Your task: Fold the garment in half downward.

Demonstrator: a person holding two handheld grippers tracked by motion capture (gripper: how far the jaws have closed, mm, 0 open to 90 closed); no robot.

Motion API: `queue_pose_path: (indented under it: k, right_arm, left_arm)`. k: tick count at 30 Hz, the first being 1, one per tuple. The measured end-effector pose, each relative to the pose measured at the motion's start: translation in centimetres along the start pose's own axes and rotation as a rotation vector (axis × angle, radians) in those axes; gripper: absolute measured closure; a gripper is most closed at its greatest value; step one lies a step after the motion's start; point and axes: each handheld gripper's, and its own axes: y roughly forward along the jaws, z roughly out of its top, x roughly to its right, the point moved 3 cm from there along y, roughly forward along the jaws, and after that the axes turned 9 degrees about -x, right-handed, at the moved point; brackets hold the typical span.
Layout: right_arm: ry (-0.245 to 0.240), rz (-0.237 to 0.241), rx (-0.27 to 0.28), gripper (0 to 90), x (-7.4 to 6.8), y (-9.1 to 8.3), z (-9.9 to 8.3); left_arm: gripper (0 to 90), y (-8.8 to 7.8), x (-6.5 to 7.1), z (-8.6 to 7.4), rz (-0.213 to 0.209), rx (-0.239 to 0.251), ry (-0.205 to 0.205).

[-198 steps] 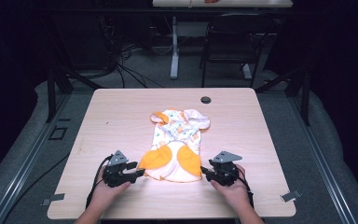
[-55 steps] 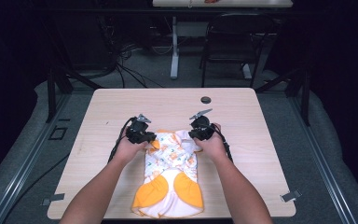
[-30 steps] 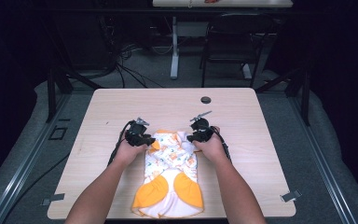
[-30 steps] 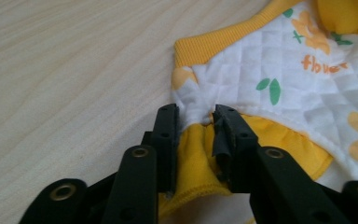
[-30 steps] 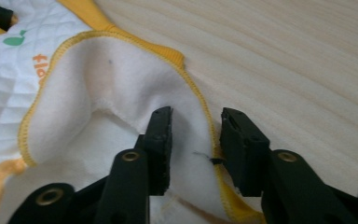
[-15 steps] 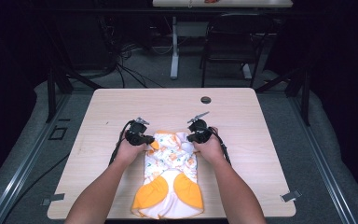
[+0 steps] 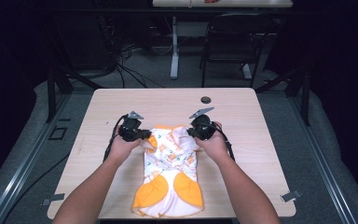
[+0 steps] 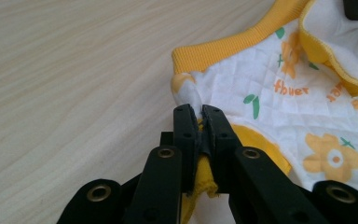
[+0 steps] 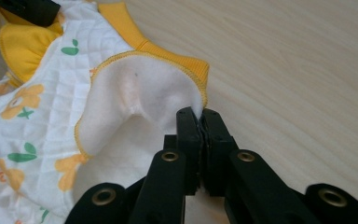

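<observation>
Item count: one white quilted baby garment with orange flower print and yellow ribbed trim [image 7: 170, 175]; two hand-held grippers; one small round black object [image 7: 206, 99] near the far edge of the desk; one light wood-grain desk [image 7: 270, 140].

Garment position: flat on the middle of the desk, lengthwise, two rounded orange panels toward the near edge, trimmed end toward the far side. Lower hem just beside the near desk edge.

Left hand-held gripper [image 8: 200, 112]: jaws just closed, pinched narrow on the left corner of the trimmed end, white and yellow fabric clamped between the pads. Seen in the high view at [image 7: 142, 134].

Right hand-held gripper [image 9: 200, 114]: jaws just closed, pinched narrow on the right corner of the trimmed end, white fleece lining edge clamped between the pads. Seen in the high view at [image 7: 192, 132].

Fabric between the two grip points: bunched and raised, lining side folded open beside the right grip.

Open room: bare desk surface to the left, right and far side of the garment. Black object well apart from both grippers. Little margin at the near edge.

Containers: none in use.
</observation>
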Motion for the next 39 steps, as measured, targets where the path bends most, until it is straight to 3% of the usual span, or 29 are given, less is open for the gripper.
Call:
queue_pose_path:
  k: [16, 25, 30, 39]
  right_arm:
    - [-0.024, -0.031, 0.081, 87.4, 0.0, -3.1, 2.0]
    - [-0.054, -0.064, 0.139, 87.5, 0.0, -5.5, 4.2]
    - [-0.08, -0.071, 0.135, 87.4, -0.3, -5.6, 3.8]
    - [-0.141, -0.048, 0.123, 87.3, -1.0, -6.1, 1.5]
  left_arm:
    - [84.8, -3.3, 0.3, 2.3, 0.032, 0.083, 0.032]
    - [84.8, -5.0, 0.2, 3.8, 0.067, 0.136, 0.059]
    - [84.7, -5.3, 0.5, 3.3, 0.056, 0.147, 0.083]
    - [84.7, -5.4, 1.8, 1.9, 0.031, 0.147, 0.121]
